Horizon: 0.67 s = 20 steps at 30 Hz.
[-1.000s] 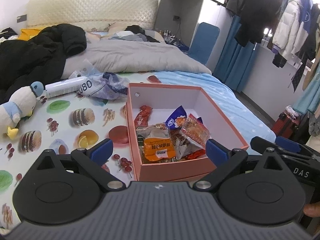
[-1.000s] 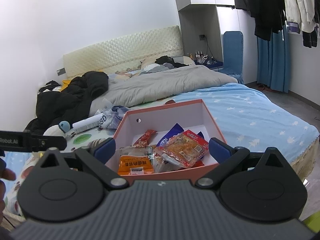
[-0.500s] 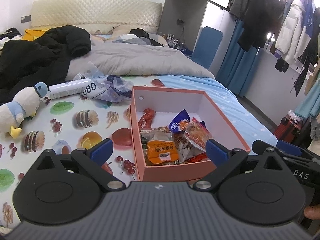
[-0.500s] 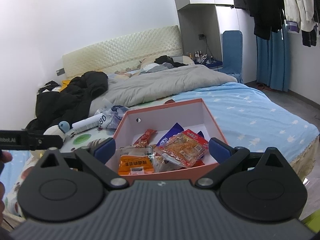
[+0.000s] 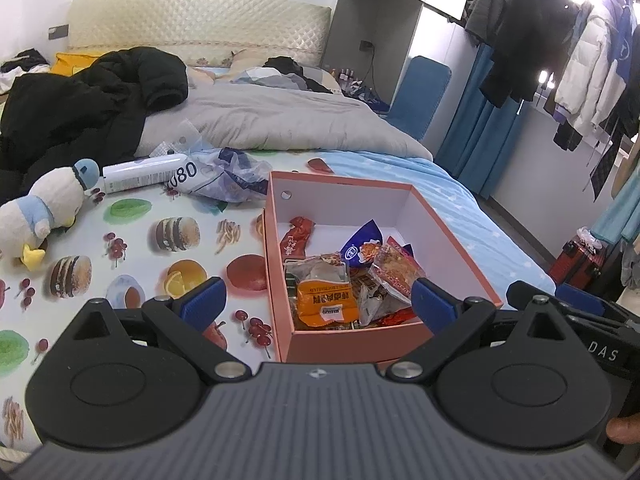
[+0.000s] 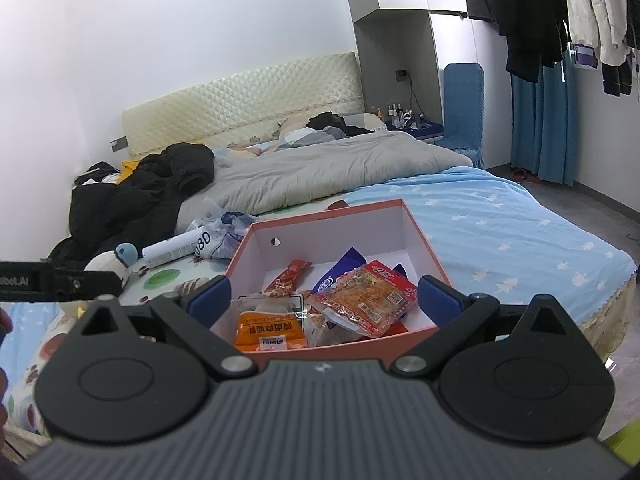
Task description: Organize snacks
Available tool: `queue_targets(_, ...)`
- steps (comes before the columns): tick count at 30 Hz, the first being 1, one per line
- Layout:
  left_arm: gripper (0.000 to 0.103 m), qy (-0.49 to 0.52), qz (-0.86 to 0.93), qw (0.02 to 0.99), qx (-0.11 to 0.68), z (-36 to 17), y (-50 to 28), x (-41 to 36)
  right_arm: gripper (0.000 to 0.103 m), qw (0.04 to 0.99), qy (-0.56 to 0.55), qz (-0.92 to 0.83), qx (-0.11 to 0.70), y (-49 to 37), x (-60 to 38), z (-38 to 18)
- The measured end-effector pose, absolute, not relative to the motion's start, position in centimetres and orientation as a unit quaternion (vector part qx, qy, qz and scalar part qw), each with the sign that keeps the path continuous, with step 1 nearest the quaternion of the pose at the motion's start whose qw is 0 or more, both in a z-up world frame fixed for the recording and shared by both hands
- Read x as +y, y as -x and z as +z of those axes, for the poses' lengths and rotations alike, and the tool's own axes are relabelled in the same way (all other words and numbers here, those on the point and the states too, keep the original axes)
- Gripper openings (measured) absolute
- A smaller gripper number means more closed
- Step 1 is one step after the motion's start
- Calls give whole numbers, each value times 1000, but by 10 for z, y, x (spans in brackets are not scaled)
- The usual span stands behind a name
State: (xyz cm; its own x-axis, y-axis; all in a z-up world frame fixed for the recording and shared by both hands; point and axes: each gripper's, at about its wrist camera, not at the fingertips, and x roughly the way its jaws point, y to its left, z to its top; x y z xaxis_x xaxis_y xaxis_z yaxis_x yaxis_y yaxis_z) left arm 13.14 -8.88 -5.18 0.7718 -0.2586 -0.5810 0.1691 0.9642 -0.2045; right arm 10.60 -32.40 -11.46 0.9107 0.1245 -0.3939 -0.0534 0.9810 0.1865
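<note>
- The pink box point(image 5: 360, 340) sits on the bed's food-print sheet point(image 5: 132, 248), with the snack packets piled at its near end.
- The left gripper point(image 5: 316, 300) hovers wide open and empty, as does the right gripper point(image 6: 324, 300).
- The orange packet point(image 6: 269, 330) lies dead ahead of both, between the spread fingers, flat, its long axis running across the jaws.
- Judging by the views, the right gripper is lower and nearer; the red-trimmed packet point(image 6: 366, 300) leans just right of the orange one.
</note>
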Motion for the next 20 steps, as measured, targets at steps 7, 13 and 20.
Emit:
queue_targets(7, 100, 71, -108, 939, 318, -50, -130, -88, 101, 974, -92, 43, 204, -106, -323, -114)
queue_targets(13, 100, 70, -109, 939, 318, -51, -129, -88, 101, 973, -91, 46, 205, -107, -323, -113)
queue_targets(20, 100, 69, -111, 939, 319, -52, -128, -88, 101, 974, -90, 48, 204, -107, -323, -113)
